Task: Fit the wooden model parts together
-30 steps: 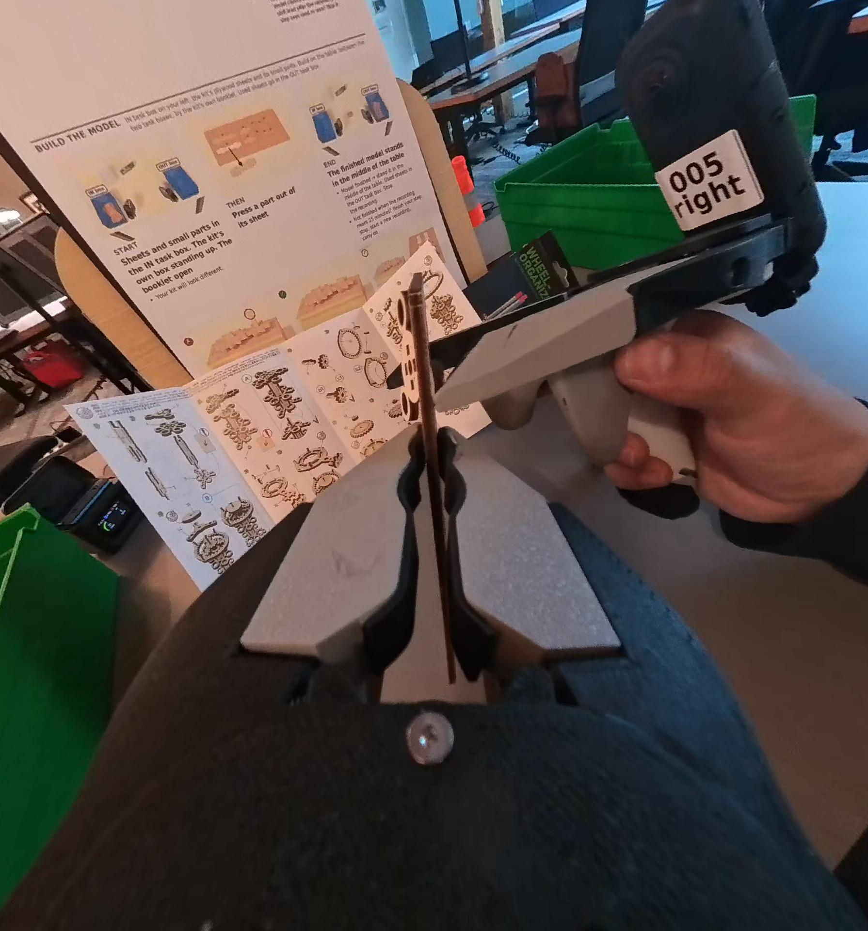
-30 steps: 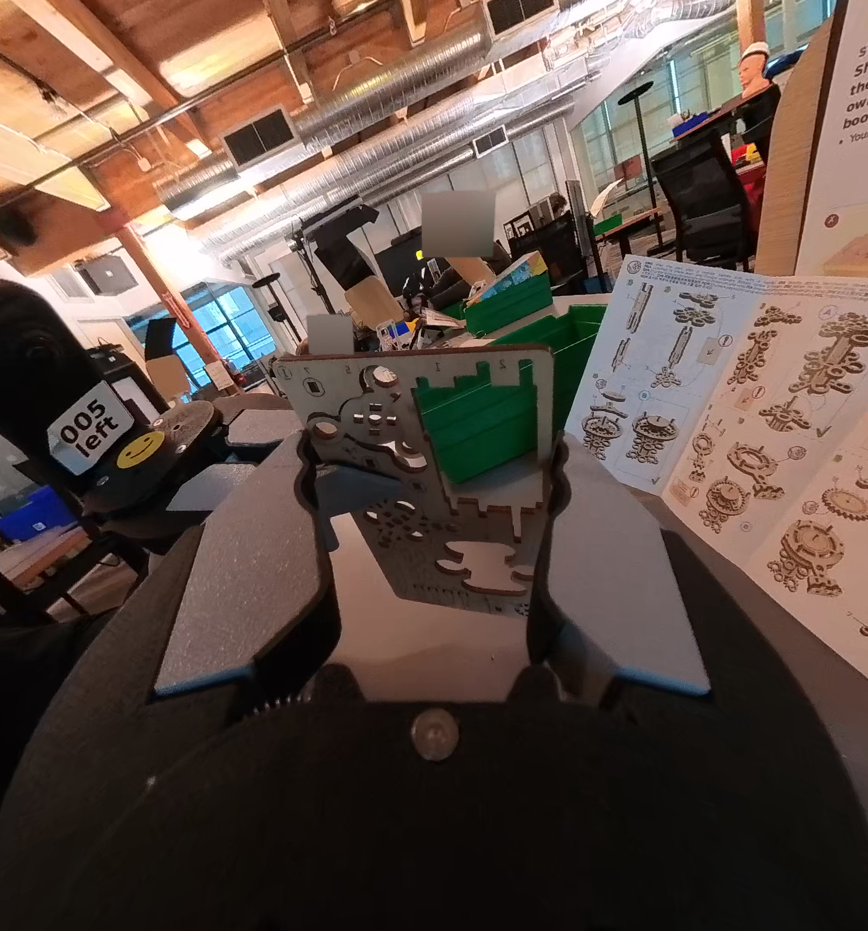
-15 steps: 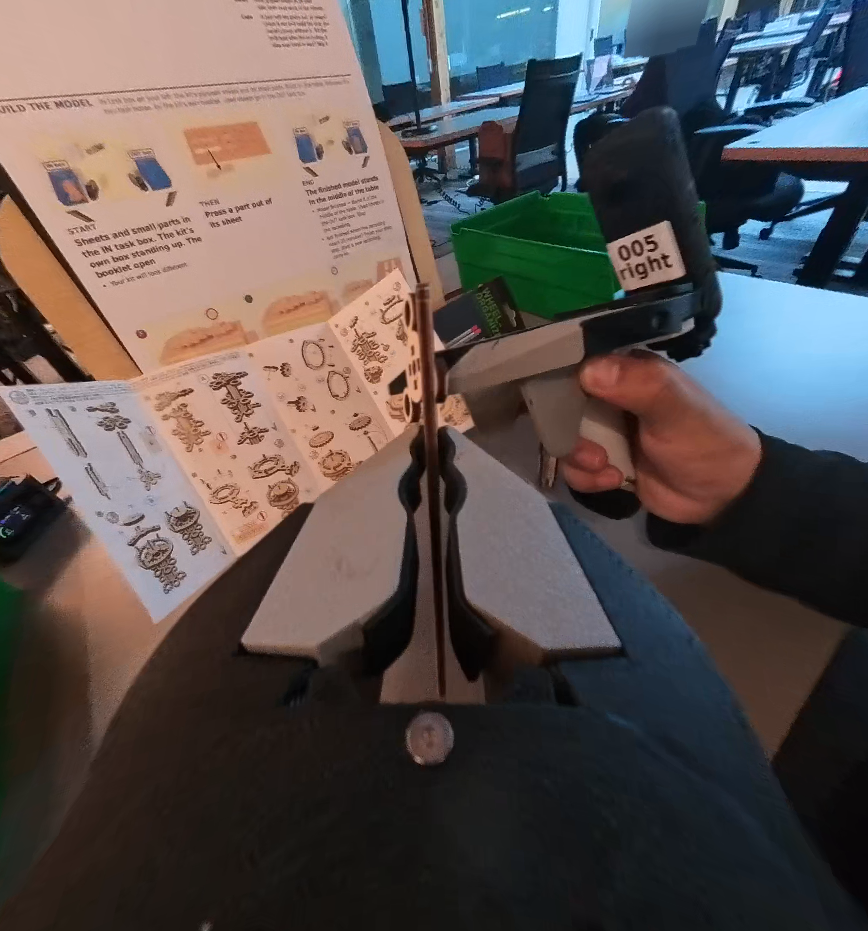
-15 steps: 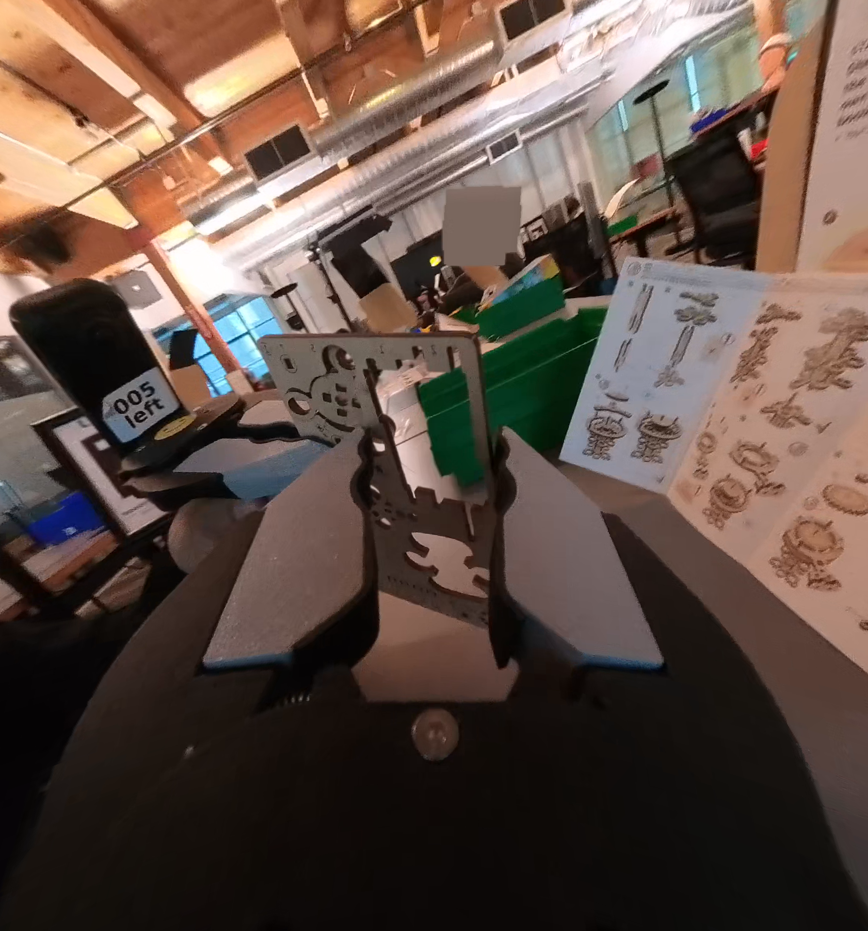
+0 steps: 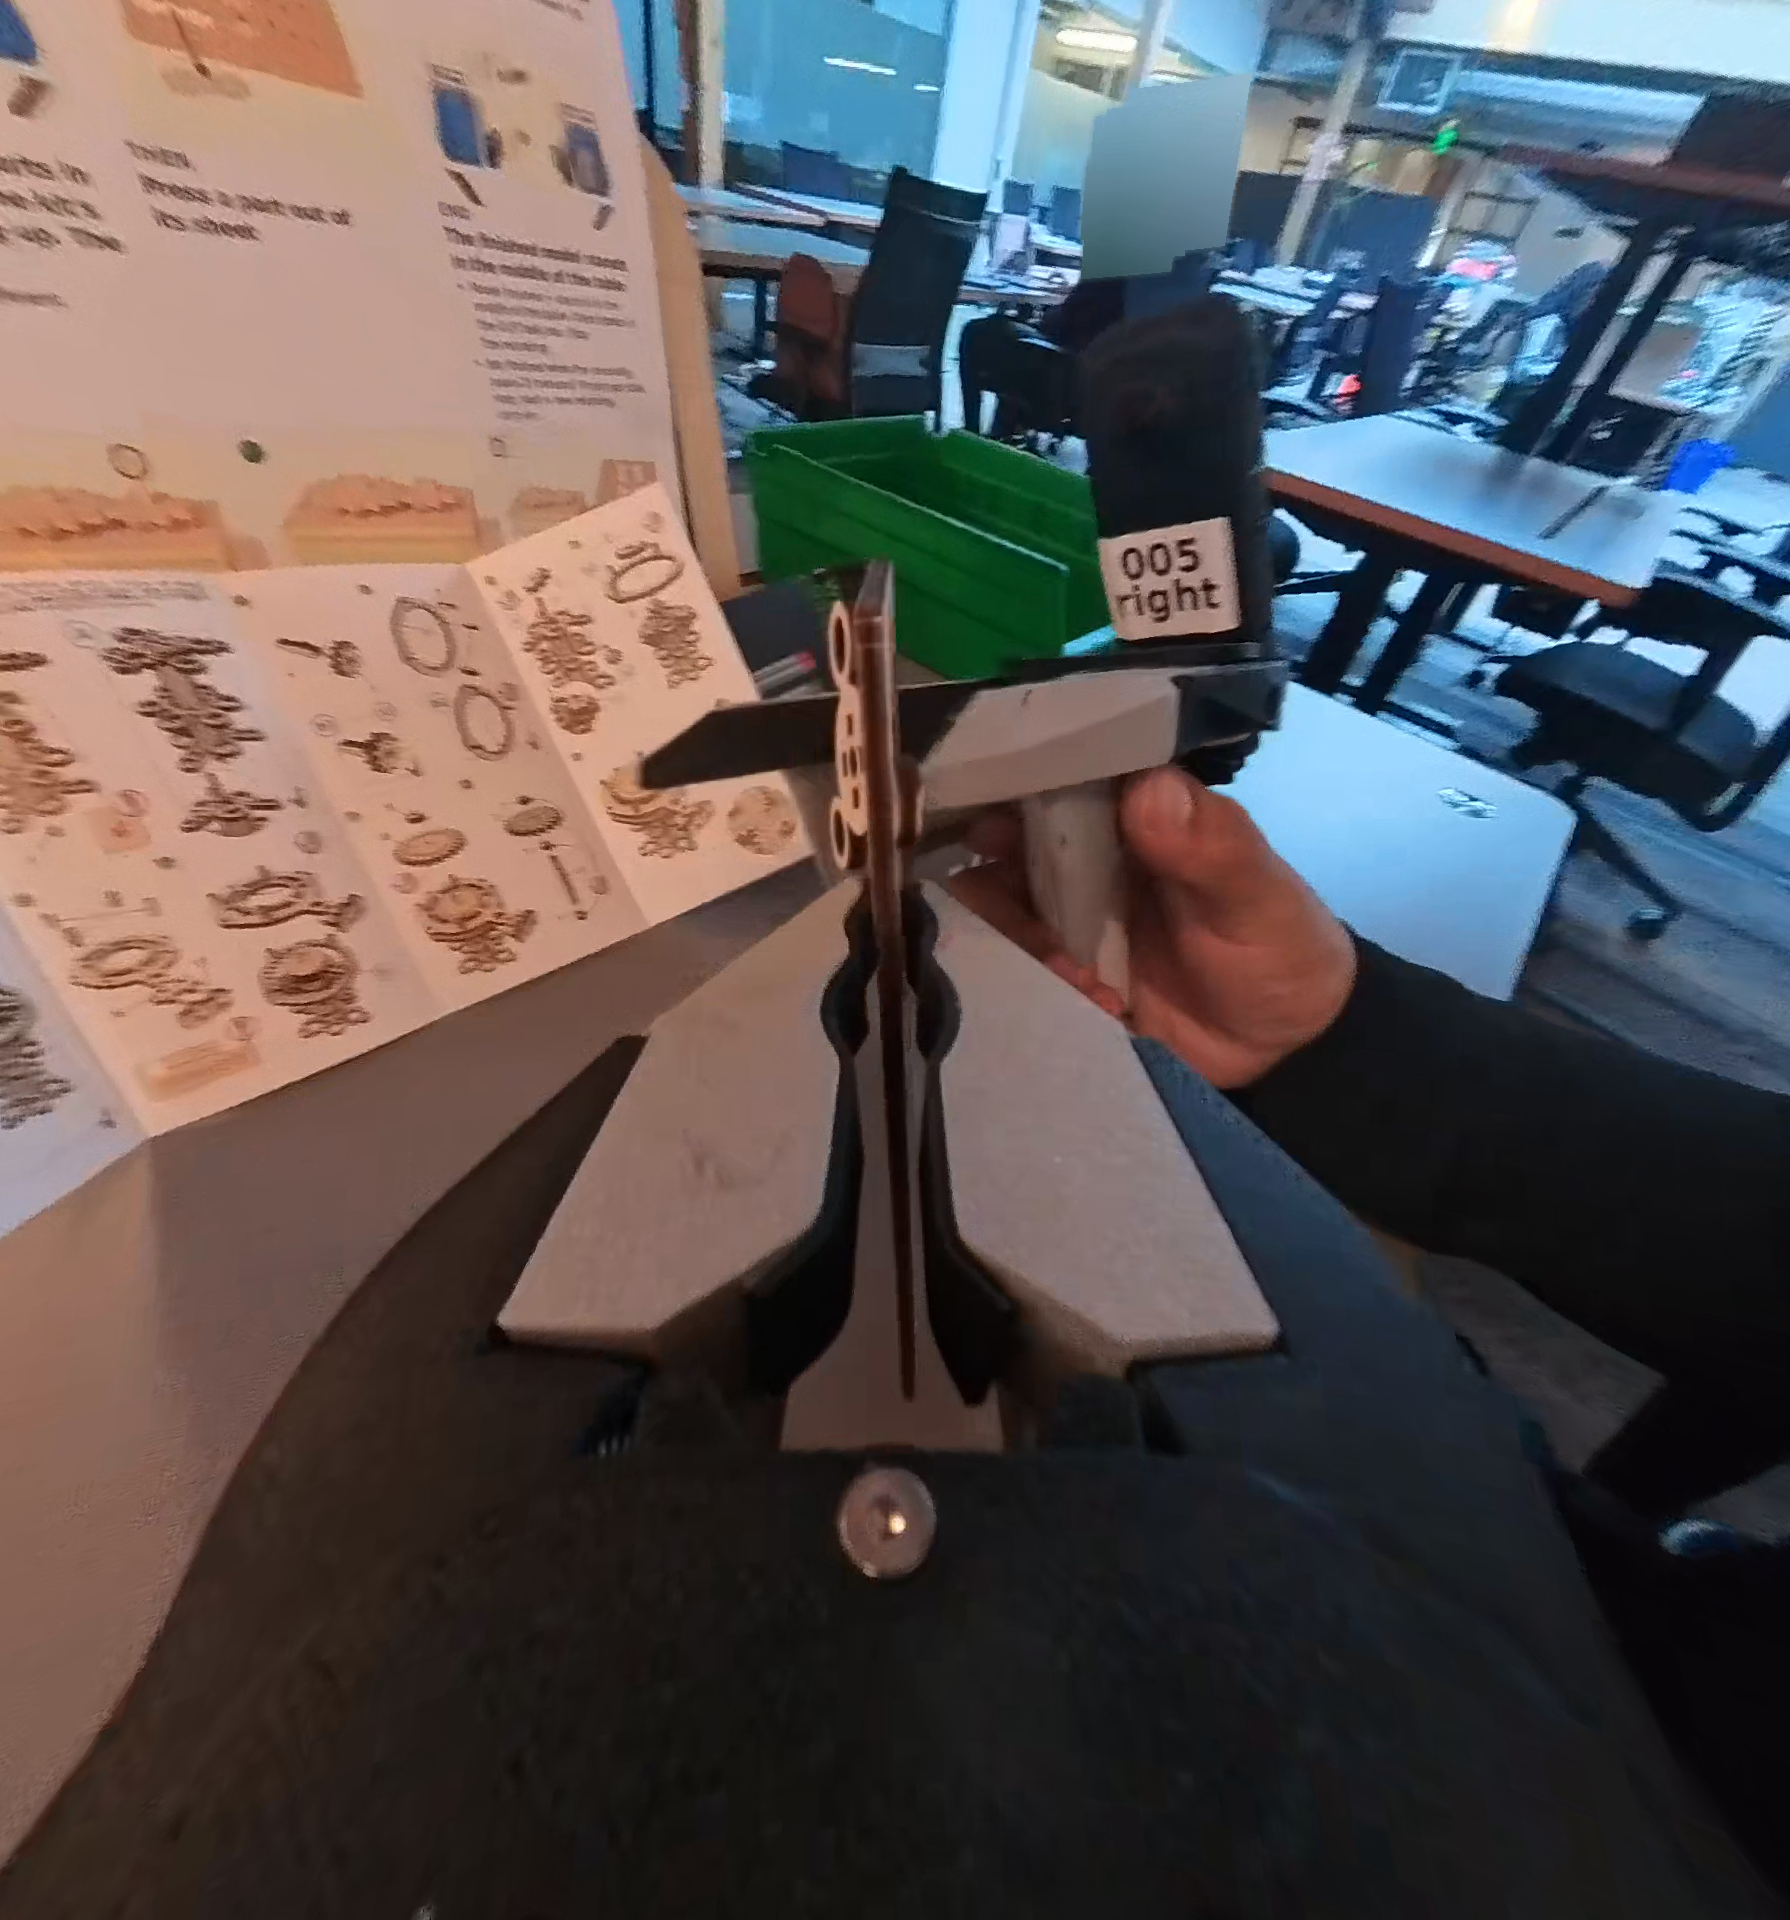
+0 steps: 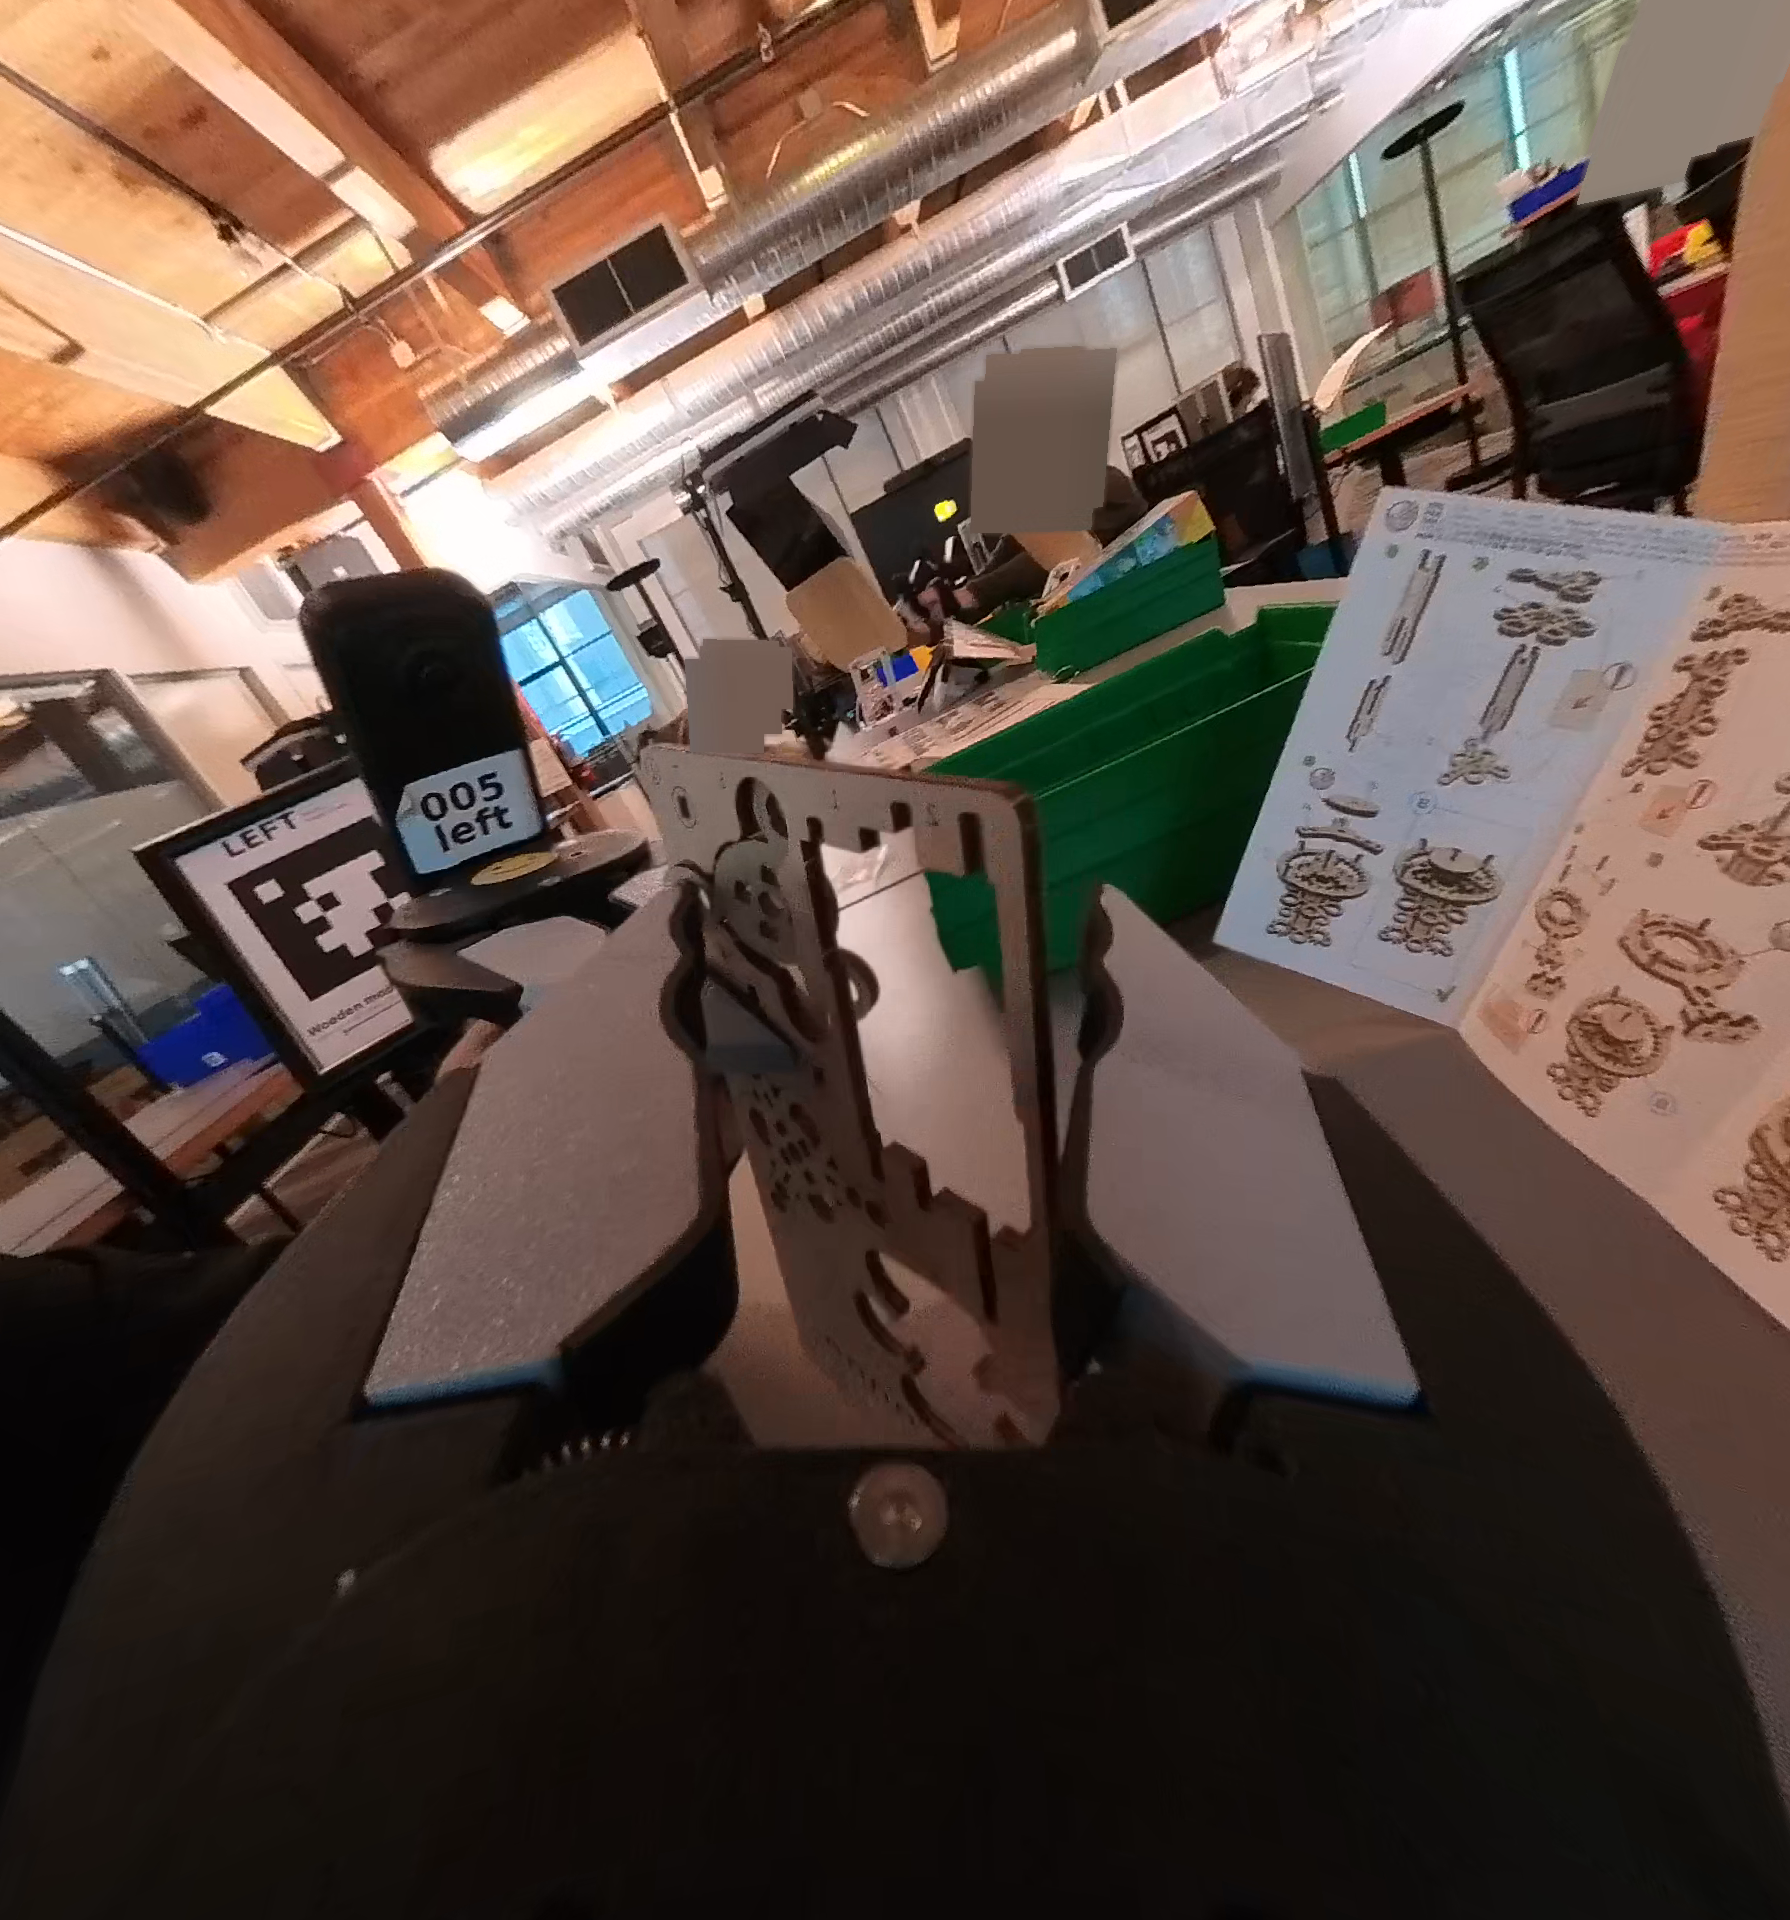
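Thin laser-cut plywood sheet stands edge-on, clamped in the left tool. Right tool brackets its edges, contact unclear.

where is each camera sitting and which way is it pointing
Left wrist view: sits behind the left tongs, looking along them at the plywood part sheet edge-on, the fold-out instruction booklet and a green bin; the right tongs and the hand holding them show.
Right wrist view: sits behind the right tongs, tilted up toward the ceiling, facing the sheet's flat side; the left tongs' camera body shows.
Shared: the sheet, gripped by the left tongs, with the right tongs' fingers on either side of it, and the booklet.
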A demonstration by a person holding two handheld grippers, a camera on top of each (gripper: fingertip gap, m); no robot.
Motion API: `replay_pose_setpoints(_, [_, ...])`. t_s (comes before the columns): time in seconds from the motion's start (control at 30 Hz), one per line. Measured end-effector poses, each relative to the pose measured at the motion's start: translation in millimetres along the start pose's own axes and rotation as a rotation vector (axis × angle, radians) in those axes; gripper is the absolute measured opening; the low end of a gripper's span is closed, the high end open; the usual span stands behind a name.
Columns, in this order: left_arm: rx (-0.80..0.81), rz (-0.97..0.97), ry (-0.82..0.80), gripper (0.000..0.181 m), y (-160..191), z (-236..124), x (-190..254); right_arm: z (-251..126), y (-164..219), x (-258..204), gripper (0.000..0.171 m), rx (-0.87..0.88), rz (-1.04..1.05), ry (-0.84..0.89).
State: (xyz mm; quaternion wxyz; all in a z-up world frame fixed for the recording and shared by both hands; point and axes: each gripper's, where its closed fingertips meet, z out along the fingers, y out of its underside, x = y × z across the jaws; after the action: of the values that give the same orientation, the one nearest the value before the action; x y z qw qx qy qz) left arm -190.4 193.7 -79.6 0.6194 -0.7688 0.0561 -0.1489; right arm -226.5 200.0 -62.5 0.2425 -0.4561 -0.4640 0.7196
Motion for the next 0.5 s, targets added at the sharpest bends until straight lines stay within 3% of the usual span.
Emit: replay_pose_setpoints(0.5, [0.003,-0.003,-0.013,0.001,-0.8,-2.0,-0.9,3.1,3.5,-5.0,0.068,-0.015,-0.016,-0.022])
